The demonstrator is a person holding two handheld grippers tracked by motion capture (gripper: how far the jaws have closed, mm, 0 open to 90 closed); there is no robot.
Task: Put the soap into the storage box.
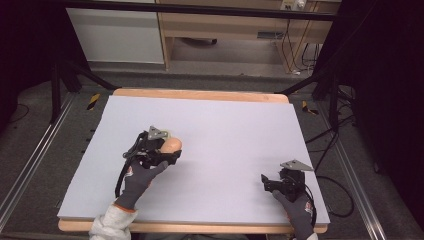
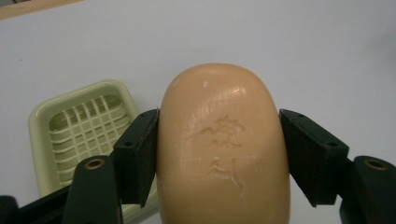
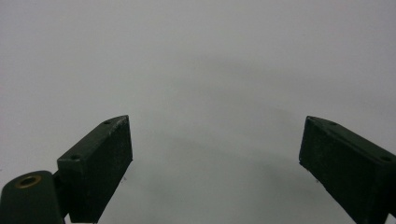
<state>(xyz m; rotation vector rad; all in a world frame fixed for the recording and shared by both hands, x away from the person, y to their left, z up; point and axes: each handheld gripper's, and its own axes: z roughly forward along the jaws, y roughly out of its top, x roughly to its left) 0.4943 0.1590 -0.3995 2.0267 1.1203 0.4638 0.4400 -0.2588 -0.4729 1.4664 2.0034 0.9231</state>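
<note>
Peach soap bar (image 2: 223, 149), embossed, clamped btwn left claw (image 2: 219, 156).

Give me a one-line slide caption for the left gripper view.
Left gripper clamps a peach soap bar above the white table, a pale green soap dish beside it.

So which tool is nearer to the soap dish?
The left. The left tool, shut on the soap bar, is right beside the soap dish. The right tool rests open at the table's far side.
</note>
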